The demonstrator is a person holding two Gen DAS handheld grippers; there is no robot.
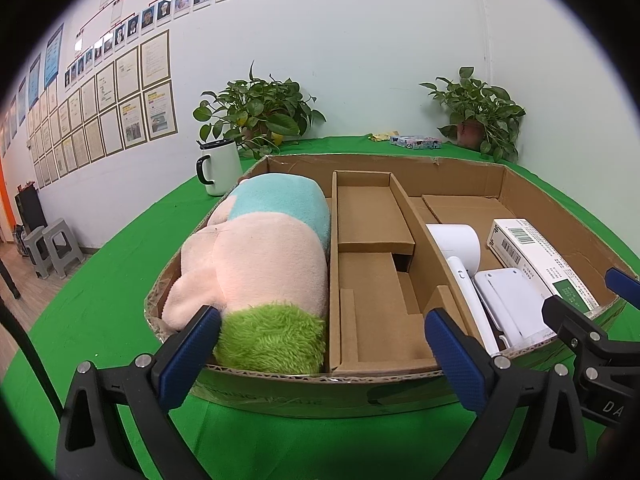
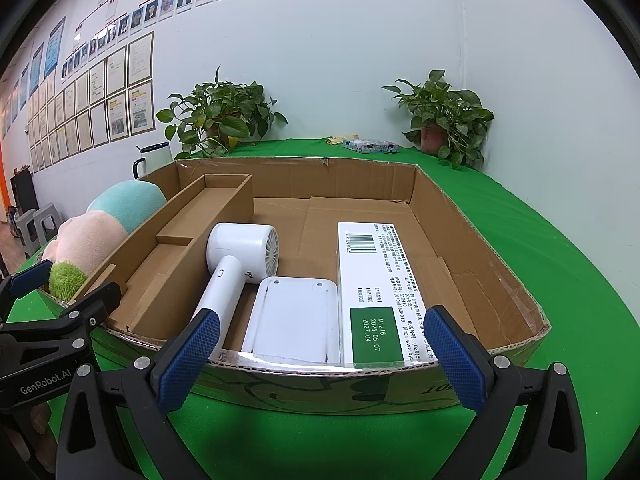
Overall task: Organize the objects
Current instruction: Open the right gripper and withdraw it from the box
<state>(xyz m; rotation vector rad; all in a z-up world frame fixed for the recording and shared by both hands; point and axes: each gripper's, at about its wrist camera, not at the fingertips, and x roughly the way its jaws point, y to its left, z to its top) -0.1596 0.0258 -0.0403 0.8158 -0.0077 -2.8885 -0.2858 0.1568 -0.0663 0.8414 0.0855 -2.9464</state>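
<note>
A cardboard tray (image 1: 384, 376) fills the frame centre on a green surface (image 2: 560, 240). A plush toy (image 1: 256, 264) lies in its left compartment; a white hair dryer (image 2: 236, 268), white device (image 2: 294, 316) and long box (image 2: 372, 292) lie at right. Left hand-held gripper (image 1: 324, 356) and right hand-held gripper (image 2: 324, 356) both gape wide, holding nothing (middle compartment empty). Any next grasp should straddle the item squarely before closing.
</note>
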